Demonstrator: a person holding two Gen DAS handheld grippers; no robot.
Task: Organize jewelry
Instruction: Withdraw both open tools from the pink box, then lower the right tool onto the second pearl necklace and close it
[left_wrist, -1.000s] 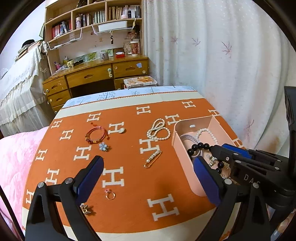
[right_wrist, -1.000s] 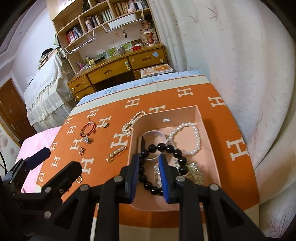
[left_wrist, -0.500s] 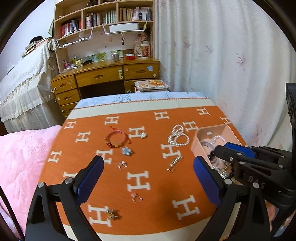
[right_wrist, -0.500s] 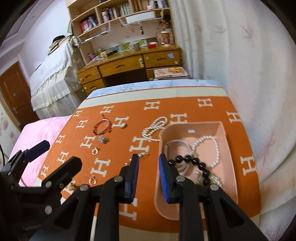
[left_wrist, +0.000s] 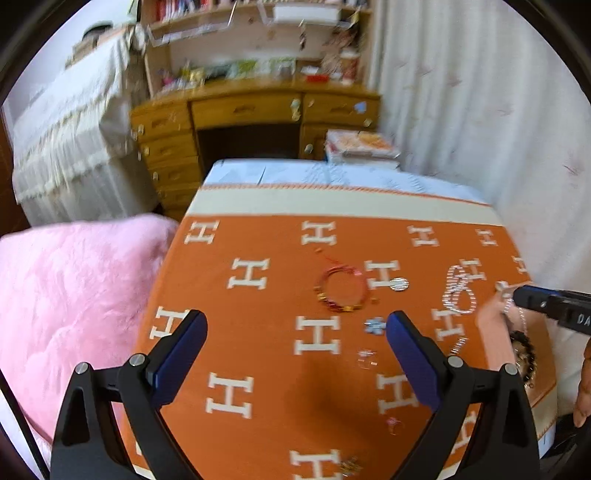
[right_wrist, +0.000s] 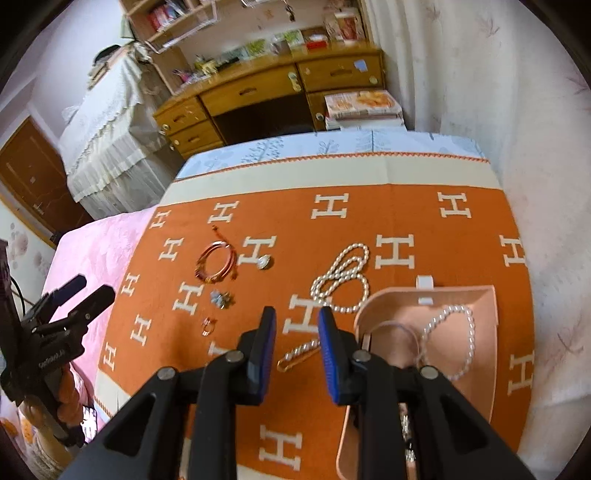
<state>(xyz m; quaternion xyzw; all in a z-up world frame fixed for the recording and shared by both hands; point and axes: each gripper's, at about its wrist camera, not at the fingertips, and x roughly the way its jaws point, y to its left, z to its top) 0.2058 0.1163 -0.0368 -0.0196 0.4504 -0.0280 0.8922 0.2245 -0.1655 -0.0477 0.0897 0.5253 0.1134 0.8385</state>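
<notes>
My left gripper (left_wrist: 295, 328) is wide open over the orange blanket (left_wrist: 280, 376), empty. Ahead of it lie a red cord bracelet (left_wrist: 341, 291), a silver pendant (left_wrist: 399, 284), a blue flower charm (left_wrist: 375, 326) and a small ring (left_wrist: 367, 358). My right gripper (right_wrist: 297, 321) hangs just left of the pink tray (right_wrist: 369, 314), its jaws opening with nothing between them. A pearl hairpin (right_wrist: 299, 354) lies below its tips and a pearl necklace (right_wrist: 341, 284) beyond. The tray holds a pearl bracelet (right_wrist: 454, 332) and a black bead bracelet (left_wrist: 522, 350).
A fluffy pink cover (left_wrist: 74, 295) borders the blanket on the left. A white curtain (right_wrist: 517, 110) runs along the right. Behind the bed stand a wooden desk (right_wrist: 258, 88) and a stack of books (right_wrist: 364, 105). More small pieces (left_wrist: 349, 465) lie near the front edge.
The right gripper let the black bead bracelet go into the tray, moved left off it, and its jaws spread. The left gripper swung left across the blanket, still open.
</notes>
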